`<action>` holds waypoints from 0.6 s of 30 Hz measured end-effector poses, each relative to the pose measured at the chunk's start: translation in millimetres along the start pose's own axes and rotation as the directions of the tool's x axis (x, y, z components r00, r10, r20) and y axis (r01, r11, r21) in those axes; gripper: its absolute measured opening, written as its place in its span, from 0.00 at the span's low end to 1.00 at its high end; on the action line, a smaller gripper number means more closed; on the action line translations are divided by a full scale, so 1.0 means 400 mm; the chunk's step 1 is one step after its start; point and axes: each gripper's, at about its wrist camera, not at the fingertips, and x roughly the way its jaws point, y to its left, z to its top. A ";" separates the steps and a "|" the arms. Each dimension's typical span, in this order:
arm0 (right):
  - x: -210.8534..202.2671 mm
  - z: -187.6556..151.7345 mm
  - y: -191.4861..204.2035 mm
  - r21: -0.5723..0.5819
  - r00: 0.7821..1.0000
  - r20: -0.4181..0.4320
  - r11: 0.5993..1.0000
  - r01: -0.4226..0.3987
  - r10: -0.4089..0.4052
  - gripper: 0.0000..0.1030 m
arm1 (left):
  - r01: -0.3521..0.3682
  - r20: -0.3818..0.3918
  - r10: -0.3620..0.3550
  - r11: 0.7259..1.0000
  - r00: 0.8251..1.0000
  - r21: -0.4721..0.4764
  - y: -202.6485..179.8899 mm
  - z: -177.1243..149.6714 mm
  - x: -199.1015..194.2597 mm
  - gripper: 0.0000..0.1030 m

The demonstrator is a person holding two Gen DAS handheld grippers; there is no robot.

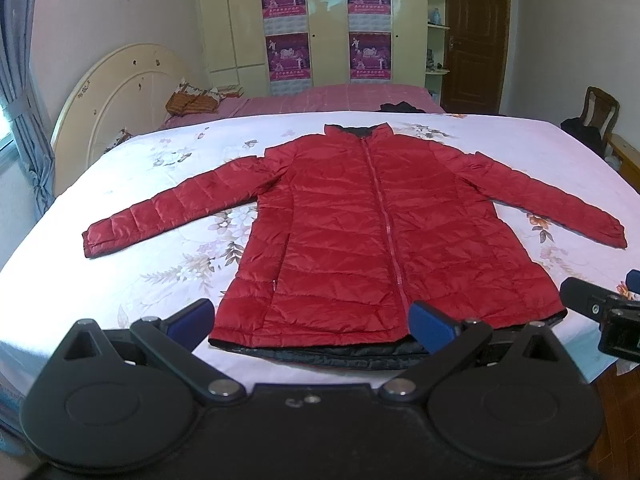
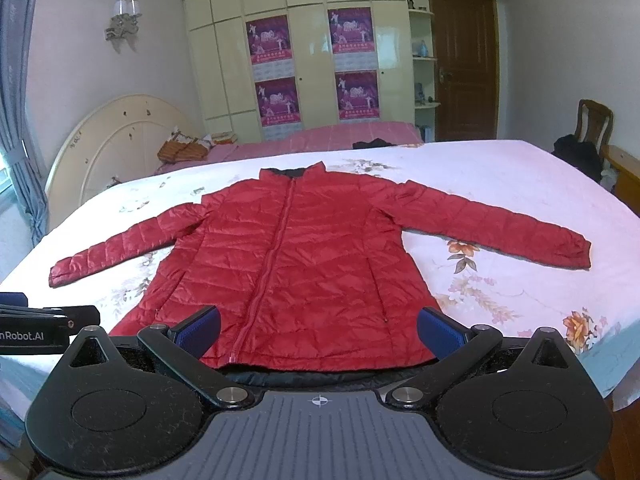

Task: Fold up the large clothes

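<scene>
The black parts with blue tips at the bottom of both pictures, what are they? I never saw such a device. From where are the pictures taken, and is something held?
They are two hand-held grippers, one in each hand of a person. Each carries a camera looking forward along its two blue fingers. One picture is from the left gripper, the other from the right gripper. Both are open and hold nothing. On the flowered bed sheet lies a red padded jacket, zipped, flat, sleeves spread.
</scene>
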 end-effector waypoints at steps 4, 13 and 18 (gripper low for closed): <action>0.003 0.001 -0.002 0.000 1.000 -0.002 1.000 -0.001 0.001 1.00 | -0.003 -0.004 0.003 1.000 1.000 -0.002 0.003 0.003 0.008 1.00; 0.039 0.011 -0.006 0.008 1.000 -0.013 1.000 0.016 -0.016 1.00 | -0.011 -0.027 0.011 1.000 1.000 -0.008 0.012 0.014 0.044 1.00; 0.069 0.021 -0.016 0.008 0.999 -0.021 0.999 0.042 -0.042 1.00 | -0.015 -0.043 0.014 1.000 0.999 -0.010 0.017 0.029 0.081 1.00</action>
